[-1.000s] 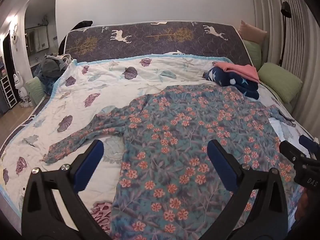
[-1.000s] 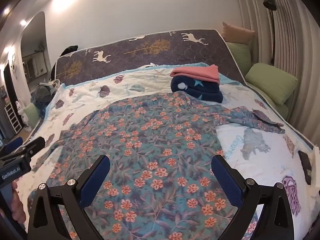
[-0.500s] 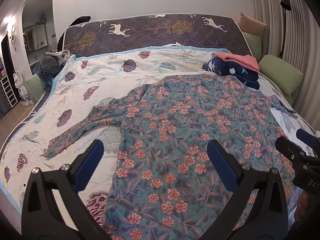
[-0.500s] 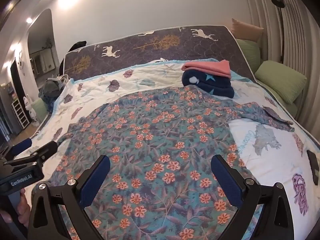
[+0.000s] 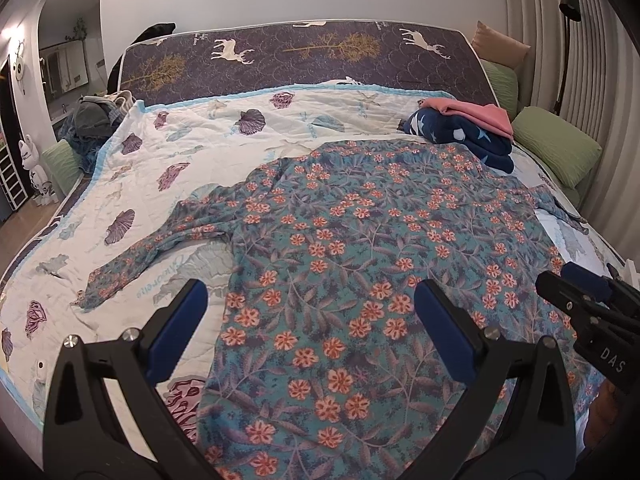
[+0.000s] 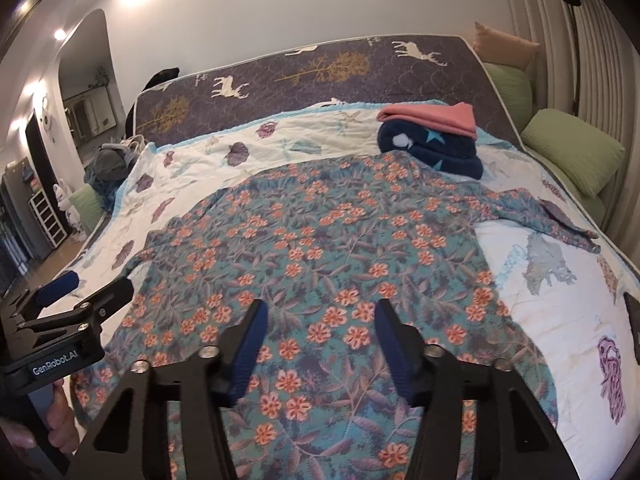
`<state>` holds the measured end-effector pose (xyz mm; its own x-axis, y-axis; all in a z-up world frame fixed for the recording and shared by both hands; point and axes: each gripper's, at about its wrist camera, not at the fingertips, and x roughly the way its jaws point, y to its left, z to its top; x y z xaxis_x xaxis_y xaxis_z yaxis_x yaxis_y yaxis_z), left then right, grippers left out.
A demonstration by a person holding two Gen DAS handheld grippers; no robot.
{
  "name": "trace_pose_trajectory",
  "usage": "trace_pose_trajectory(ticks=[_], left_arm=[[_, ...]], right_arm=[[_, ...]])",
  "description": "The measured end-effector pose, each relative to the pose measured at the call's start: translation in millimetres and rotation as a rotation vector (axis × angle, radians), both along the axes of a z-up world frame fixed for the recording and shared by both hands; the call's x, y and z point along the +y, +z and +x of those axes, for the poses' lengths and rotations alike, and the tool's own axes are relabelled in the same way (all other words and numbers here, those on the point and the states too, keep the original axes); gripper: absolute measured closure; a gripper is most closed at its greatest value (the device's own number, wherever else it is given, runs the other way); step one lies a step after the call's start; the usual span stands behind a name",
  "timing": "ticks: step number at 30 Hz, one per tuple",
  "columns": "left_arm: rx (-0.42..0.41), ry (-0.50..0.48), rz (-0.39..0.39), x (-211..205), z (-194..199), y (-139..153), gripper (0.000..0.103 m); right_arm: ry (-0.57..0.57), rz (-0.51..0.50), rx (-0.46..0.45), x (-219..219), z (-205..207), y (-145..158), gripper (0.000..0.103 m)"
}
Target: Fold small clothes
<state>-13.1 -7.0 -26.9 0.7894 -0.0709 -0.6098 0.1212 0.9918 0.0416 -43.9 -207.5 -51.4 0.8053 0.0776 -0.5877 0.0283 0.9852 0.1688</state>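
A teal long-sleeved garment (image 5: 360, 240) with orange flowers lies spread flat on the bed, sleeves out to both sides; it fills the middle of the right wrist view (image 6: 320, 232). My left gripper (image 5: 310, 308) hovers over its near left edge, open wide with nothing between the blue pads. My right gripper (image 6: 322, 316) hangs above the near part of the garment; its jaws are closing and stand about half apart, and no cloth shows pinched between them. Each gripper shows in the other's view: the right gripper (image 5: 580, 296) at the right edge, the left gripper (image 6: 80, 296) at the left.
A folded navy star blanket (image 6: 432, 148) with a pink garment (image 6: 432, 118) on top sits at the bed's far right, touching the floral collar. Green pillows (image 6: 572, 148) line the right side. A clothes pile (image 5: 92, 116) lies far left. A dark flat object (image 6: 632, 316) rests at the right edge.
The right gripper's jaws have narrowed from fully wide to about half apart. The left gripper stays wide open. The garment has not shifted.
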Motion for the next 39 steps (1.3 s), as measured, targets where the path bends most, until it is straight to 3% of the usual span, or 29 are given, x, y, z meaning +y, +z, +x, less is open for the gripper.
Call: trace_pose_trajectory(ticks=[7, 24, 39], left_arm=[[0.004, 0.0, -0.004, -0.1, -0.6, -2.5, 0.0], [0.014, -0.006, -0.005, 2.2, 1.5, -5.2, 0.0], [0.025, -0.011, -0.015, 2.0, 6.0, -6.7, 0.0]], right_arm=[[0.032, -0.005, -0.001, 6.5, -1.0, -1.0, 0.063], [0.089, 0.007, -0.023, 17.3, -1.7, 1.3, 0.063], [0.065, -0.009, -0.014, 16.4, 1.6, -0.5, 0.063]])
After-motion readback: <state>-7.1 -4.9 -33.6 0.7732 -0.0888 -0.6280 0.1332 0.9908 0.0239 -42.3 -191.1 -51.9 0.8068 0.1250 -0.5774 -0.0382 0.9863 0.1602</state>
